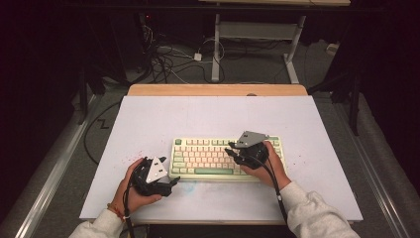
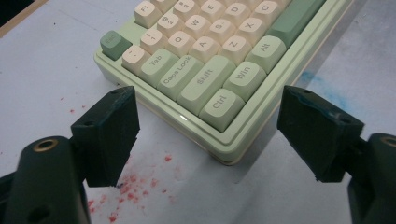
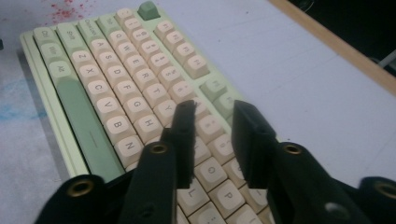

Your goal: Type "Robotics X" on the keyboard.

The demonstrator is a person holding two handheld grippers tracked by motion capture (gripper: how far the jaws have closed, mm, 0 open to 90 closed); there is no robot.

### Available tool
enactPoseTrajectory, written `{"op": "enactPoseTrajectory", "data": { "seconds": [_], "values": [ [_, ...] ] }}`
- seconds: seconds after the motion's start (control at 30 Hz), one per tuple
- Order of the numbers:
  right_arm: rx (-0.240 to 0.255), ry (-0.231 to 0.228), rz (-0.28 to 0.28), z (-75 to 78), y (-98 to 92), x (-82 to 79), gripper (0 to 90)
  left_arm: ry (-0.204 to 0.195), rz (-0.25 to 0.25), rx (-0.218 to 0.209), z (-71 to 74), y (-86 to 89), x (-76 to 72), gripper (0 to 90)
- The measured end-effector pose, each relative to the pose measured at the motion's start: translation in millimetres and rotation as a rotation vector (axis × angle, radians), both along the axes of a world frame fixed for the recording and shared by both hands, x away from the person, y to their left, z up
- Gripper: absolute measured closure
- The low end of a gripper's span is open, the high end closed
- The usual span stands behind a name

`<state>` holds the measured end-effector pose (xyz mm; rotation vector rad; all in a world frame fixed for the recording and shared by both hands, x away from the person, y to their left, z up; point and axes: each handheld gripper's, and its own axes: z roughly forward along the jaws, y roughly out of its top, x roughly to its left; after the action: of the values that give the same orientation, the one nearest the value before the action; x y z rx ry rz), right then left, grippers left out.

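right gripper part-open over the keyboard, nothing between; left gripper wide open beside its corner

White tabletop w/ red specks, blue smudge; cables on floor behind.

Pale green keyboard with cream keys; lies flat, near the white table's front edge.

i see bare table behind and left of the keyboard, room to pass. the keyboard's corner sits between my left gripper's spread jaws, blocking forward travel.
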<state>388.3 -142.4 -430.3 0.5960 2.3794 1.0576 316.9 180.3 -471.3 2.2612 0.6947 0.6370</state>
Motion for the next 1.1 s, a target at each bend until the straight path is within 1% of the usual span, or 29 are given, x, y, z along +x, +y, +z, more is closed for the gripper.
{"op": "enactPoseTrajectory", "data": {
  "seconds": [0.07,0.17,0.23,0.3,0.37,0.43,0.53,0.73,0.77,0.9,1.03,1.1],
  "values": [
    [0.021,-0.013,0.005,3.1,-2.3,-2.8,62.0,0.002,0.0,0.001,-0.1,0.1,-0.2,20.2],
    [0.034,-0.039,0.004,7.2,-5.7,-5.8,54.0,0.001,0.001,-0.003,0.1,0.5,-0.4,20.0],
    [0.044,-0.05,-0.003,9.3,-7.5,-7.9,50.5,0.001,0.002,0.003,0.1,0.3,-0.5,20.0],
    [0.049,-0.068,0.005,11.1,-9.2,-10.0,44.7,0.005,0.001,0.005,-0.2,0.4,-0.5,20.0],
    [0.057,-0.093,-0.007,13.3,-11.7,-12.6,41.3,0.006,0.003,0.01,-0.5,0.5,-0.3,20.0],
    [0.071,-0.11,-0.017,15.3,-14.5,-14.5,36.1,0.007,0.006,0.01,-0.4,0.6,-0.2,20.0],
    [0.082,-0.128,-0.041,17.9,-19.3,-17.4,32.8,0.009,0.007,0.005,-0.6,1.0,-0.1,20.0],
    [0.095,-0.158,-0.064,22.3,-30.4,-23.6,30.7,0.007,0.007,-0.001,0.2,1.1,-0.6,20.2],
    [0.099,-0.155,-0.071,22.5,-32.1,-24.9,30.8,0.007,0.008,0.0,0.1,1.0,-0.5,20.2],
    [0.095,-0.172,-0.071,23.4,-38.7,-30.2,30.5,0.008,0.008,0.0,0.5,1.1,-0.8,20.5],
    [0.105,-0.173,-0.078,23.9,-46.1,-35.5,29.8,0.007,0.012,-0.002,1.0,1.2,-0.8,20.9],
    [0.096,-0.182,-0.084,23.4,-49.7,-38.3,29.2,0.01,0.012,-0.003,1.4,1.5,-0.8,21.3]
  ]
}}
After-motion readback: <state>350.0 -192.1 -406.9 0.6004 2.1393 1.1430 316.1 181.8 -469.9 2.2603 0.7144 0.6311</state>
